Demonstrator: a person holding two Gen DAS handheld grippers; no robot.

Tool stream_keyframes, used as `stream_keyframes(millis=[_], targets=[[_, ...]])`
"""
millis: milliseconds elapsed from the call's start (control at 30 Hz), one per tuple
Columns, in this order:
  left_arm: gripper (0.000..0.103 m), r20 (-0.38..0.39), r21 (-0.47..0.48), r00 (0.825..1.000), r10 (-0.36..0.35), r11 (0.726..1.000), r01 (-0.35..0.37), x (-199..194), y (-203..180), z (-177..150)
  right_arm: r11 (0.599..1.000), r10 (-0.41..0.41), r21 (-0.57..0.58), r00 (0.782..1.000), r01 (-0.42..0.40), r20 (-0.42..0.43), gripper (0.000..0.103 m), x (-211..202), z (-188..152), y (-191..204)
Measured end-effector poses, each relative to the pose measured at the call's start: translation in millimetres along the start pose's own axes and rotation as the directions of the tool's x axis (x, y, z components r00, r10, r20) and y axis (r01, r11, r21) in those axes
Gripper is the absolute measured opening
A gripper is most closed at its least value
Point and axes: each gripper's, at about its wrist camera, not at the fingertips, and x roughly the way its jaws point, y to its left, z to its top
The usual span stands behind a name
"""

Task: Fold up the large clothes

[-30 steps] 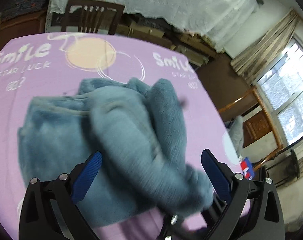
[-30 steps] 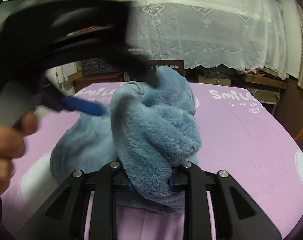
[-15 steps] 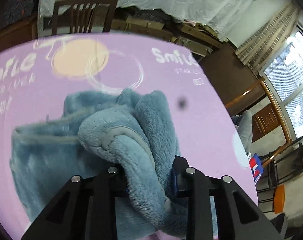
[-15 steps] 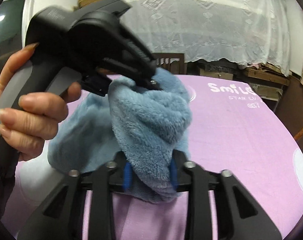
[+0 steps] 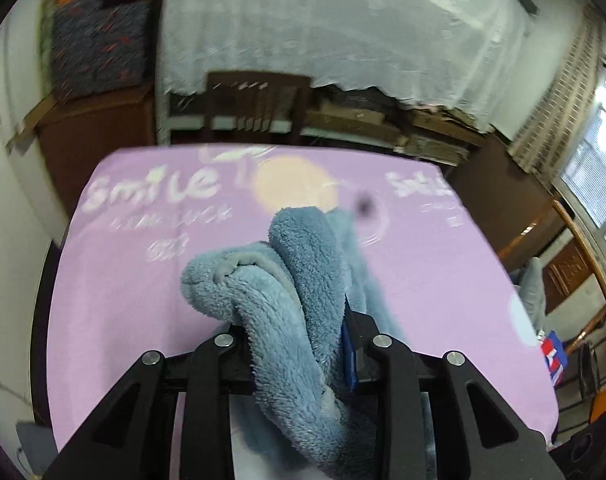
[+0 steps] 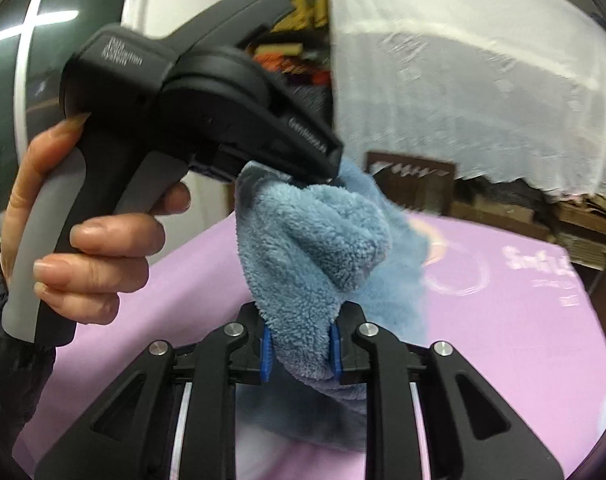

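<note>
A fluffy blue fleece garment (image 5: pixel 287 264) is bunched up and lifted above the purple "Smile" tablecloth (image 5: pixel 143 280). My left gripper (image 5: pixel 299 336) is shut on a thick fold of it, with the fabric bulging up between the black fingers. In the right wrist view my right gripper (image 6: pixel 299 348) is shut on another fold of the same garment (image 6: pixel 315 240), blue pads pressed into the pile. The left gripper (image 6: pixel 287 176) shows there too, held by a hand (image 6: pixel 91 256) at upper left and biting the garment's top. The garment's lower part hangs hidden behind the grippers.
A dark wooden chair (image 5: pixel 259 104) stands behind the table's far edge. White lace cloth (image 5: pixel 323 32) drapes over stacked boxes at the back. Wooden furniture (image 5: pixel 571 240) and a window (image 5: pixel 599 168) are on the right. The purple cloth (image 6: pixel 503 340) spreads out to the right.
The left gripper went from wide open over the garment to shut on a fold. Both grippers then rose, lifting the bunched garment off the table.
</note>
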Motion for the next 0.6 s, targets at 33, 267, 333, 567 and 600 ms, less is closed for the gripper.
stream_keyframes(millis=[33, 267, 333, 567, 600], targets=[[0.032, -0.008, -0.013, 1.000, 0.009, 1.000, -0.009, 4, 10, -6, 1.000, 0.007, -0.014, 1.000, -0.007, -0.020, 0.020, 9, -4, 8], [0.042, -0.062, -0.109, 0.998, 0.028, 0.993, -0.035, 54, 69, -48, 0.999, 0.035, -0.027, 0.976, -0.042, -0.216, 0.022, 72, -45, 28], [0.050, -0.036, -0.116, 0.999, 0.026, 0.993, -0.030, 59, 74, -52, 0.998, 0.027, -0.054, 0.978, -0.039, -0.209, 0.022, 74, -50, 34], [0.070, -0.012, -0.150, 1.000, 0.020, 0.988, -0.021, 67, 87, -60, 0.997, 0.040, -0.052, 0.978, -0.052, -0.205, 0.024, 82, -49, 28], [0.072, -0.015, -0.156, 1.000, 0.016, 0.988, -0.018, 67, 89, -60, 0.997, 0.039, -0.059, 0.978, -0.052, -0.203, 0.025, 81, -48, 28]])
